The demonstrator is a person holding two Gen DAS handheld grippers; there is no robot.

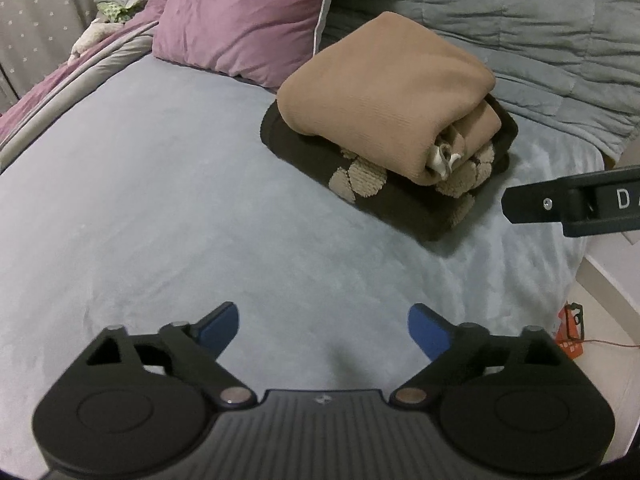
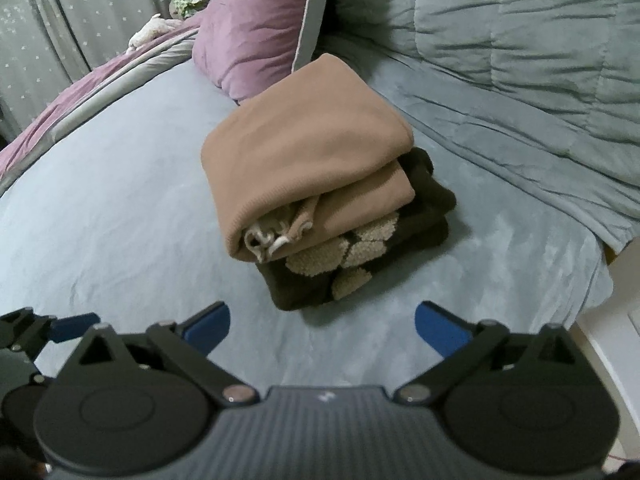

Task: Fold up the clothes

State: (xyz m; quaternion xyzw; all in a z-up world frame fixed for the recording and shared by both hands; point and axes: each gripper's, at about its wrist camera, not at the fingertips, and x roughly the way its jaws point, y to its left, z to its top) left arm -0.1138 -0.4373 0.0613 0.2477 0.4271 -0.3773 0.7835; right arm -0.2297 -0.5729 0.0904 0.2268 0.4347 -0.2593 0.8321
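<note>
A tan folded garment (image 1: pixel 384 92) lies on top of a dark brown folded garment (image 1: pixel 400 204) with beige rounded patches, the 2 making a single stack on the pale blue bedsheet (image 1: pixel 160 200). In the tan garment's open end a pale bunched cord or inner cloth shows; what it is cannot be told. The brown piece sticks out past the tan one on the near side. No box, basket or other container is visible; the stack is the only thing holding another.

The left gripper (image 1: pixel 323 330) hangs over bare sheet, its 2 blue pads (image 1: pixel 218 330) spread wide with nothing between them. The right gripper (image 2: pixel 322 330) is likewise spread wide and empty, the stack lying just beyond its fingertips and apart from them. In the left wrist view the right gripper's black body enters from the right edge, near the stack's right side; in the right wrist view the left gripper shows at the lower left.

Behind the stack a purple pillow (image 1: pixel 240 20) leans close by, and a grey quilted comforter (image 1: pixel 520 20) runs along the back and right. Left of the stack the sheet is broad and flat. To the right the mattress edge drops off near the stack, with floor and a small orange object (image 1: pixel 570 328) below
</note>
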